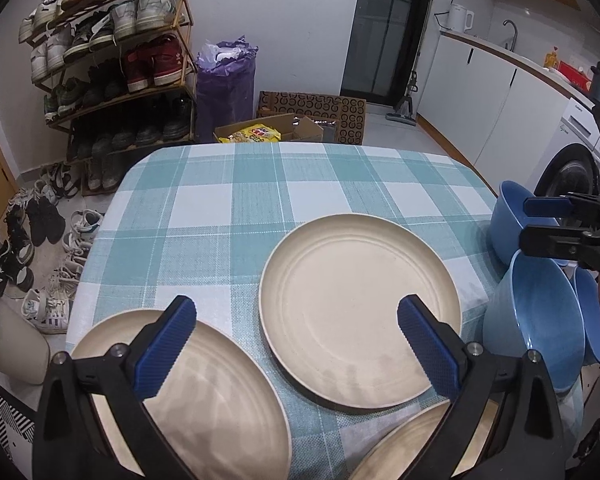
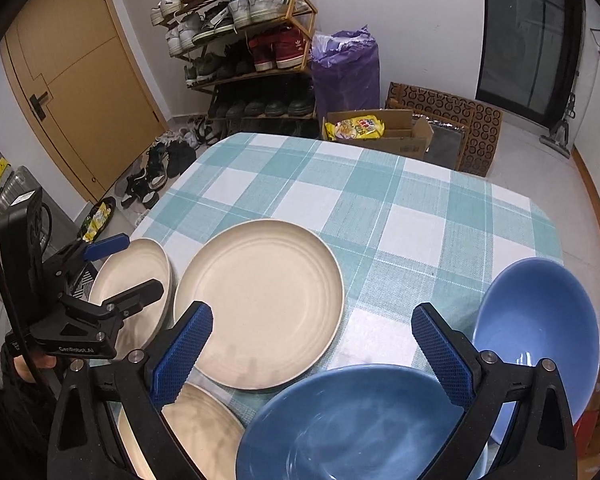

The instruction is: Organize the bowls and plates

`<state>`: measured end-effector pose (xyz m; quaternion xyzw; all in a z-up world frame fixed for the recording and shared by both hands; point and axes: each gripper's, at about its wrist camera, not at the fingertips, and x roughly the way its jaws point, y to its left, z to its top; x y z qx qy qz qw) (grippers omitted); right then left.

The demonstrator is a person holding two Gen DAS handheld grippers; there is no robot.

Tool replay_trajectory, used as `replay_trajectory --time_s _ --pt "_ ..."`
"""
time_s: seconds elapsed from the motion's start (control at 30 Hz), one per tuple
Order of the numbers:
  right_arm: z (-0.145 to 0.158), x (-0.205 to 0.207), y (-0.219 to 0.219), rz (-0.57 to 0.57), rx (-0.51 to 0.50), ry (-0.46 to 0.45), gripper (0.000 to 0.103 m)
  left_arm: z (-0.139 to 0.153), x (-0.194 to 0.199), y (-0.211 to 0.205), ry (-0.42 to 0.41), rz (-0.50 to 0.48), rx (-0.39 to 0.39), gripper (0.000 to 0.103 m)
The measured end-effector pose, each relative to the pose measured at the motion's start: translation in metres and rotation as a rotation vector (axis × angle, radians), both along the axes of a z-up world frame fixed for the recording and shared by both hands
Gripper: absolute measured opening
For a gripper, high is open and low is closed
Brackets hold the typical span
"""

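Observation:
Three cream plates lie on the checked tablecloth: a middle plate (image 1: 360, 308) (image 2: 260, 300), a left plate (image 1: 188, 396) (image 2: 136, 280) and a near plate (image 1: 412, 444) (image 2: 188, 428). Blue bowls stand at the right: a near bowl (image 2: 352, 424) (image 1: 540, 316), a far bowl (image 2: 536, 328) (image 1: 516, 220) and a third bowl (image 1: 592, 312), partly hidden. My left gripper (image 1: 296, 344) (image 2: 136, 264) hovers open over the left and middle plates, holding nothing. My right gripper (image 2: 312, 352) (image 1: 528, 220) is open above the near bowl's rim and the middle plate, also holding nothing.
The table (image 1: 260, 184) ends in rounded far corners. Beyond it stand a shoe rack (image 1: 112, 60), loose shoes on the floor, a purple bag (image 1: 226, 84) and cardboard boxes (image 1: 312, 116). White cabinets (image 1: 480, 92) and a washing machine (image 1: 576, 152) line the right side; a wooden door (image 2: 76, 72) is left.

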<state>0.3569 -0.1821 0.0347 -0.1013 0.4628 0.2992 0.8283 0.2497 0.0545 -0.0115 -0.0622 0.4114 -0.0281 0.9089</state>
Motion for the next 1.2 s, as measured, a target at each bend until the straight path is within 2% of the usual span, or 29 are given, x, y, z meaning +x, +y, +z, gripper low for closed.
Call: replay_trajectory --time_s 0.1,0.2,0.3,0.4,0.6,0.77,0.9,1.2 --pt "-0.008 0.006 0.003 0.003 -0.008 0.033 0.089 -0.005 0.004 -0.002 0.021 -0.016 -0.003 0.088" --pt "-0.016 0.011 0.005 0.001 -0.023 0.054 0.088 -0.010 0.008 -0.004 0.039 -0.029 -0.002 0.082" --pt "-0.024 0.017 0.007 0.002 -0.038 0.086 0.076 -0.014 0.012 -0.006 0.057 -0.036 0.001 0.075" --pt "-0.032 0.021 0.009 0.005 -0.047 0.112 0.075 -0.020 0.016 -0.007 0.077 -0.041 -0.004 0.067" --pt "-0.043 0.027 0.013 0.008 -0.065 0.151 0.070 -0.028 0.019 -0.005 0.098 -0.044 -0.014 0.065" --pt "-0.049 0.030 0.019 0.020 -0.073 0.175 0.070 -0.032 0.023 -0.005 0.107 -0.056 -0.016 0.063" --pt "-0.056 0.032 0.026 0.023 -0.093 0.193 0.065 -0.037 0.027 -0.004 0.122 -0.063 -0.022 0.056" --pt "-0.067 0.034 0.032 0.025 -0.116 0.214 0.065 -0.043 0.030 -0.004 0.139 -0.060 -0.029 0.053"
